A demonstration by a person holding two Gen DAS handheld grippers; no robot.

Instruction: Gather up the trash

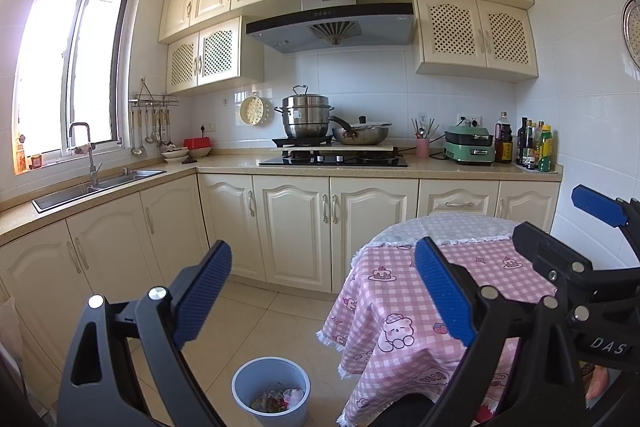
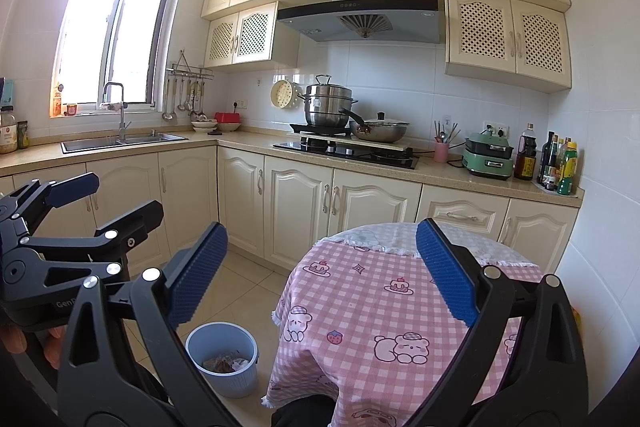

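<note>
Surveying stage, nothing in either claw.

1. Left claw (image 1: 322,301): jaws spread wide, empty, held high over the floor beside the table.
2. Right claw (image 2: 320,273): jaws spread wide, empty, held over the tabletop (image 2: 360,291) edge. It also shows at the right edge of the left view.
3. Bin (image 1: 271,390): small, round, pale blue, upright on the floor tiles just left of the table, mouth facing straight up. Its axis is vertical; being round, it has no long side, so it can be approached from any direction.
4. Trash (image 1: 278,399): crumpled scraps, already lying in the bottom of the bin. Too tangled to give any one piece a direction or long axis.
5. Tabletop: pink checked cloth with a white lace cover at the far side. No loose trash visible on the part in view; the near part is hidden by the claws.

Handling note, as judgement: locate loose trash first, tilting the cameras down toward the hidden near tabletop and floor. Keep jaws wide until a piece sits between the pads, close across its narrow side, then release directly above the bin mouth.
</note>
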